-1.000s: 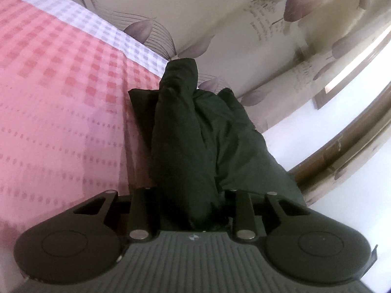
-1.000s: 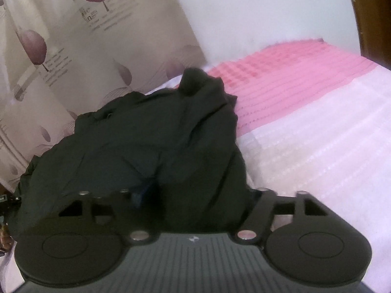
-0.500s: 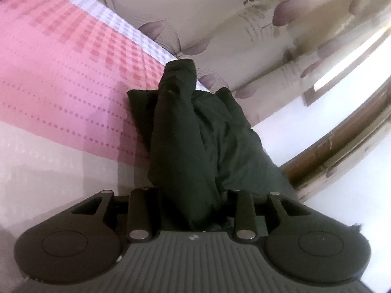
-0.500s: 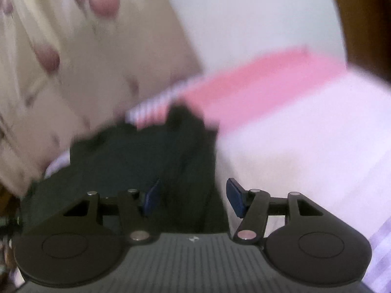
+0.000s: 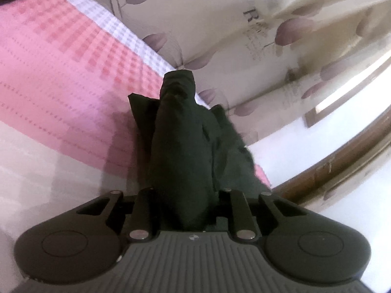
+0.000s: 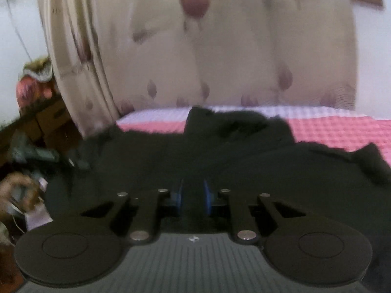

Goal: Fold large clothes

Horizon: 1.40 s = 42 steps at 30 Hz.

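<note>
My left gripper (image 5: 187,195) pinches a thick fold of the dark garment (image 5: 180,146), which lies on the pink bedspread (image 5: 61,85) near the leaf-pattern curtain (image 5: 244,36). My right gripper (image 6: 193,197) has just been closing, and its blue pads (image 6: 207,197) now press garment cloth between them. Cardboard boxes (image 6: 48,122) stand beside the bed.

Right tool (image 6: 193,199) just closed, pinching dark garment (image 6: 244,166) over pink bedspread (image 6: 342,131).

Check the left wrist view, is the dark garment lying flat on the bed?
No, the dark garment is bunched into a thick roll rising from the left tool.
</note>
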{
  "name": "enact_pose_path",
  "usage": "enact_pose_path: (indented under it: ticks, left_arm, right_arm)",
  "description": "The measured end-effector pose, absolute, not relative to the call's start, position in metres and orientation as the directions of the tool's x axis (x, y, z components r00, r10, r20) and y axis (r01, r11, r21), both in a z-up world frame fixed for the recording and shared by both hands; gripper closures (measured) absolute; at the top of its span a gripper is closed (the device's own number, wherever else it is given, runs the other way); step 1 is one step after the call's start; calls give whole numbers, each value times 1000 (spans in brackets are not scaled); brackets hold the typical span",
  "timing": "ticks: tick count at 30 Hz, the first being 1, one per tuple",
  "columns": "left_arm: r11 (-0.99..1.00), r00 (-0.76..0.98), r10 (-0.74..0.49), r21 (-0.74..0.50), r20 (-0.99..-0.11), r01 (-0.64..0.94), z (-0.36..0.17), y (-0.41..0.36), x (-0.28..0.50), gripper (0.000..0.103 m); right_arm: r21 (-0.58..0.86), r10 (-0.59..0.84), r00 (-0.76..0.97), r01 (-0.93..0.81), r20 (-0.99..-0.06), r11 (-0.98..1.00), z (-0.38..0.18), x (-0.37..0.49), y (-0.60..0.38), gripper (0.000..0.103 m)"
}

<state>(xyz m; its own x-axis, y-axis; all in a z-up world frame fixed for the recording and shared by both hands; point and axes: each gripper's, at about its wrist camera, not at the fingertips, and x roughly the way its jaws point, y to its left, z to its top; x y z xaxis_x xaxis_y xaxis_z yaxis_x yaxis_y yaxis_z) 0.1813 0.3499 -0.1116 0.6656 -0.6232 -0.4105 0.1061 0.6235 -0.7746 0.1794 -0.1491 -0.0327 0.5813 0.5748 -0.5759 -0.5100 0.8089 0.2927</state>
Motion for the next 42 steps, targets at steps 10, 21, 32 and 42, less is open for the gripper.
enact_pose_path:
  ticks: [10,21,32,42]
  left_arm:
    - [612,658,-656,-771,-371,176,16,261,171,80]
    - [521,481,-821,-749,-308,410,64,49,186,82]
    - [352,294,-933,-686,-206,636,-13,-62,214,78]
    - [235,184,-972,-538,-147,810,-65,-105,209,70]
  right_arm:
    - [435,582,519,-388,-626,813,-83,210,-138,89]
    - [742,732,437,-191,-522,643,-107,235,-174,89]
    - [844,697,634,-126,-335,521,-88,180,-313,72]
    - [940,694,690,-60,-205,336,-78,172,-419,11]
